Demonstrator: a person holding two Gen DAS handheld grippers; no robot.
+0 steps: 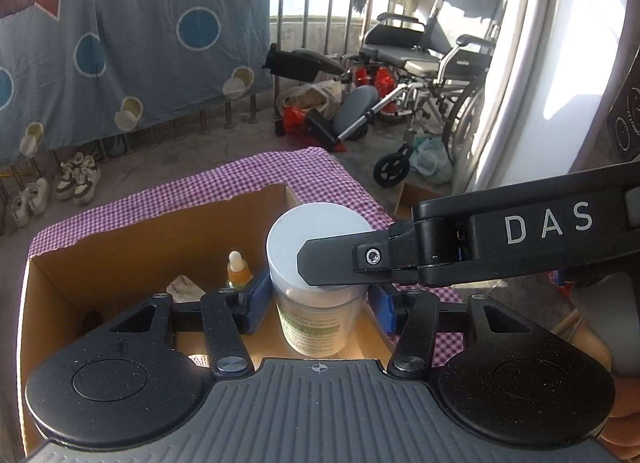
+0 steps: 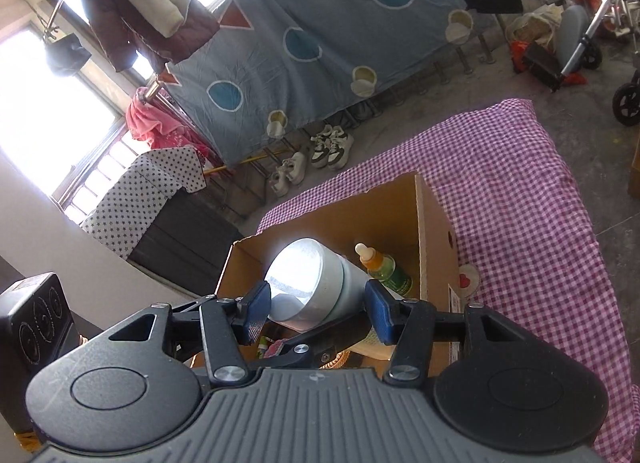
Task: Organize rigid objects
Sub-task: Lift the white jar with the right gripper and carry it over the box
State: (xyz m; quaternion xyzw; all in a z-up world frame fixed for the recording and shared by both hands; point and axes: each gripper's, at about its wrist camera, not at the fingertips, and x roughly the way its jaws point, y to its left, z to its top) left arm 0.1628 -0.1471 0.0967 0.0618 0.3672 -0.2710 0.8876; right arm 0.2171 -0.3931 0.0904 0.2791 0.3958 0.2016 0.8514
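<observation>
Cardboard box point(image 1: 120, 263) sits open on a purple-and-white checked cloth point(image 1: 248, 179); both cameras look down into it.

Left wrist view: left gripper point(image 1: 318, 305) holds a clear jar point(image 1: 316, 323) with a white lid point(image 1: 304, 231) upright over the box interior. Blue pads point(image 1: 256, 301) flank the jar body just under the lid; the left pad looks pressed on it, the right one is partly hidden by the other tool, so clamped as far as I can tell. The right gripper's black finger, marked "DAS", crosses in from the right and lies over the lid. A small dropper bottle point(image 1: 238, 271) with orange liquid stands in the box just left of the jar, and a crumpled scrap of paper point(image 1: 182, 289) lies further left. Background: wheelchair point(image 1: 432, 75).

Right wrist view: same jar point(image 2: 316, 287) seen tilted, lid point(image 2: 298, 271) facing the camera and glaring in sunlight. Right gripper point(image 2: 316, 305) straddles the lid, pads point(image 2: 380, 311) on either side; jaws apart, contact with the lid is not clear. Only this view shows the left tool's linkage under the jar, the dropper bottle's green label point(image 2: 394, 279), a heart sticker on the box's outer wall, sneakers point(image 2: 330, 147) by the hanging blue sheet point(image 2: 320, 43), and a window.
</observation>
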